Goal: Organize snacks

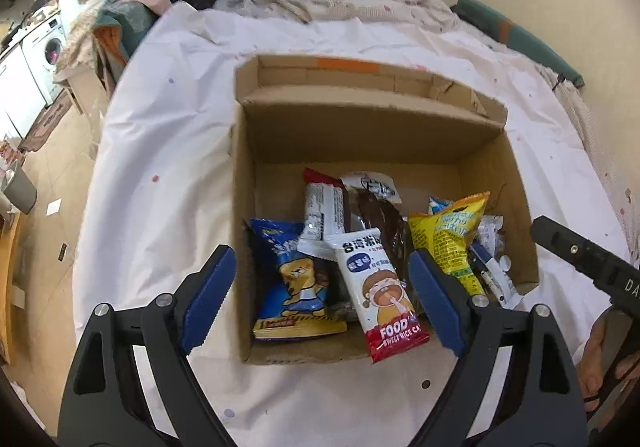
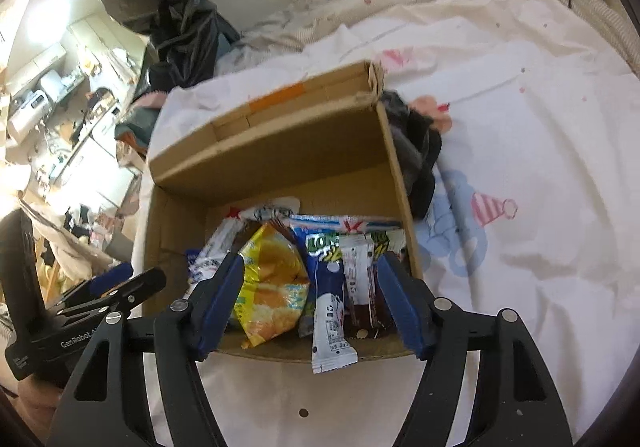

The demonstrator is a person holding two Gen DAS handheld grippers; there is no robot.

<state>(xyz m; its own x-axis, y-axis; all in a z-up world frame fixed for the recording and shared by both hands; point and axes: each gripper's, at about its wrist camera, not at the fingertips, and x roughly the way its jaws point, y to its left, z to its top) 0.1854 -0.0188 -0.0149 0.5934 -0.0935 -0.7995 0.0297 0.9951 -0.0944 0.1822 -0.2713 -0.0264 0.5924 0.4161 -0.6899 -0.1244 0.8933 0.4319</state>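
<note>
Where bedsheet (image 1: 160, 167) sags, brown cardboard box (image 1: 360, 135) of bright snack packets (image 1: 384, 299).

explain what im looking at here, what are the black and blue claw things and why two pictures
There is no robot arm. A person holds a hand tool in each hand, each with two blue-padded jaws and a wide-angle camera looking along them. One picture is from the left gripper, the other from the right gripper. Both hang over a cardboard box on a bed with a white sheet. Snack packets lie in the box, among them a blue packet, a white rice cake packet and a yellow packet. Both pairs of jaws stand open, gripping nothing.
</note>
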